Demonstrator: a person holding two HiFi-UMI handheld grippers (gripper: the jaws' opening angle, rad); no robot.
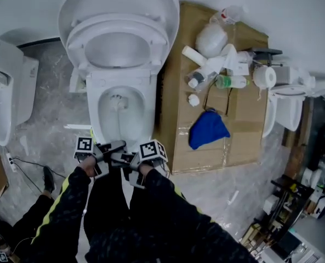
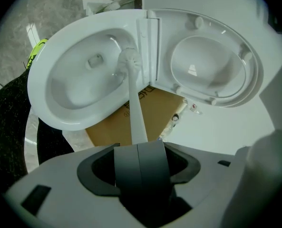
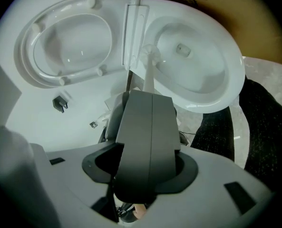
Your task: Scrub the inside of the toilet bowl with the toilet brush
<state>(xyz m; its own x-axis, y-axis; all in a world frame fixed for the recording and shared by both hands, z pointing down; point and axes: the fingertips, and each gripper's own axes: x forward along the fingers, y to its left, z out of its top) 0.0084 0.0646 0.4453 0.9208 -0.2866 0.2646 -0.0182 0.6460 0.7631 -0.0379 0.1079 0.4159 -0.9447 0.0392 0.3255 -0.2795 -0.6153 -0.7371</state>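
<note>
A white toilet (image 1: 118,78) stands ahead with lid and seat raised; its bowl (image 2: 79,80) (image 3: 198,65) is open. The toilet brush (image 2: 133,103) is white, and its head (image 2: 130,58) (image 3: 150,53) sits at the back of the bowl, just under the hinge. My left gripper (image 2: 140,146) (image 1: 115,148) is shut on the brush handle, which runs out of its jaw tips. My right gripper (image 3: 151,95) (image 1: 126,159) is shut too, close beside the left one. The handle rises from behind its tips, so the grip itself is hidden.
Flattened cardboard (image 1: 244,130) lies right of the toilet, carrying a blue cloth (image 1: 209,129), several bottles (image 1: 211,73) and a paper roll (image 1: 266,76). Other toilets stand at far left (image 1: 3,92) and right (image 1: 285,106). The person's dark trouser legs (image 1: 110,201) are below the grippers.
</note>
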